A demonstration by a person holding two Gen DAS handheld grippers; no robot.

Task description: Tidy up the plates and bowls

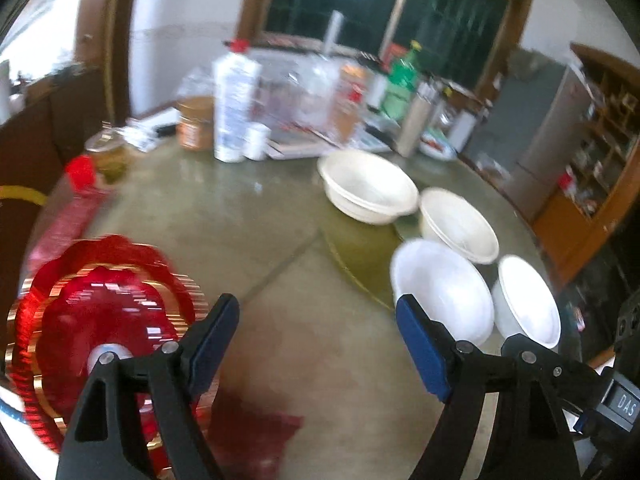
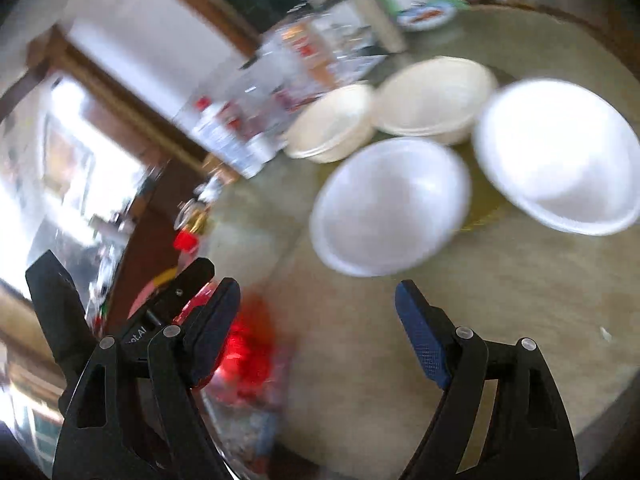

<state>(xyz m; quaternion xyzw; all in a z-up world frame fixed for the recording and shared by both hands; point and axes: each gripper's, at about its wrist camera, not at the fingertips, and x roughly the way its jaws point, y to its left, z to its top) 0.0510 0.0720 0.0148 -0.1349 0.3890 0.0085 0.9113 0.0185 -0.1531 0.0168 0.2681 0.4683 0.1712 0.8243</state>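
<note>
Both views are smeared by motion blur, so fine detail is lost. The left gripper points down at the table with its jaws wide apart and nothing between them; only bare tabletop shows in the gap. Just left of its left finger lie the red plates, gold-edged and scalloped, partly covered by the black finger frame and cut off by the lower left edge of the view. How many plates are stacked there cannot be told.

To the right of that gripper stand four bowls: a cream bowl farthest back, a second cream bowl beside it, a white bowl nearest the right finger, and another white bowl at the far right, its lower rim hidden behind the gripper's frame. A gold mat shows under and between them.

The right gripper also has its jaws spread apart and empty. Ahead of it the same bowls appear tilted and smeared. A red blur beside its left finger is too indistinct to name. Bottles and jars crowd the table's far edge, their labels unreadable.
</note>
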